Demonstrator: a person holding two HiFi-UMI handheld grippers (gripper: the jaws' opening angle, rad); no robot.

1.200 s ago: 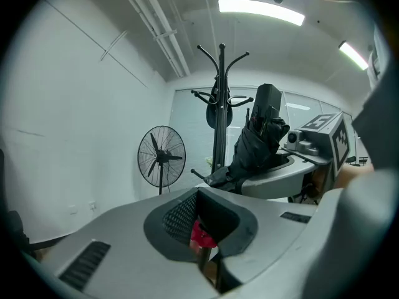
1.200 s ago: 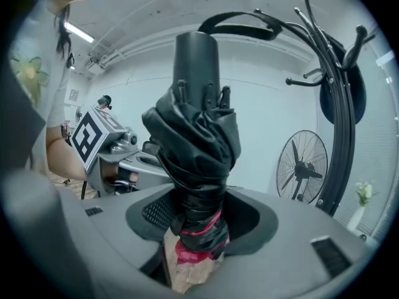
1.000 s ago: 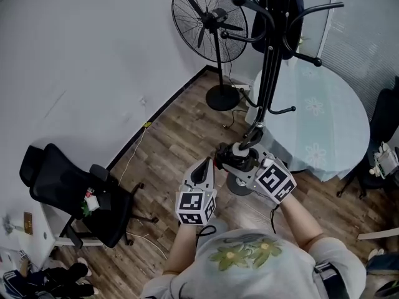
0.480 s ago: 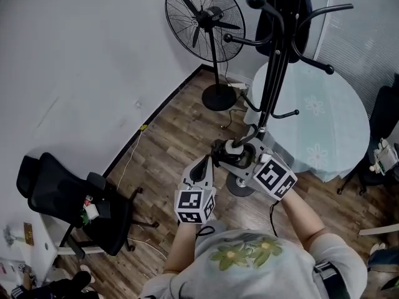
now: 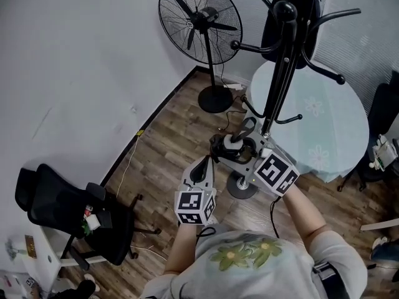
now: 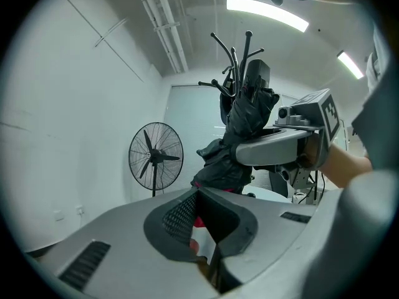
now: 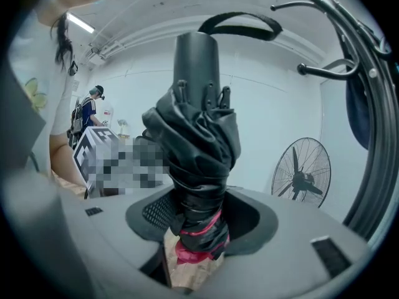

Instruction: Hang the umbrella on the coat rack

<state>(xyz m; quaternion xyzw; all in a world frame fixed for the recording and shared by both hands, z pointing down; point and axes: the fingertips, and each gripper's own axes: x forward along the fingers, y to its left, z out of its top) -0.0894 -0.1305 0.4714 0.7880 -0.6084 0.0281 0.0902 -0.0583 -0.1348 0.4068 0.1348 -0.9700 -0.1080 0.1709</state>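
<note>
- Right gripper (image 7: pixel 198 232) clamps the folded black umbrella (image 7: pixel 198 143), held upright near the coat rack (image 5: pixel 278 86).
- Left gripper (image 6: pixel 202 213), jaws together and empty, sits farther from the coat rack.

Bright ceiling lamp (image 6: pixel 267 12); fisheye edges, perhaps slightly soft.

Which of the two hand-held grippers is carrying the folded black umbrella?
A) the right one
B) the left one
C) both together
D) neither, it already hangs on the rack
A: the right gripper is clamped round the umbrella, while the left gripper holds nothing.
</note>
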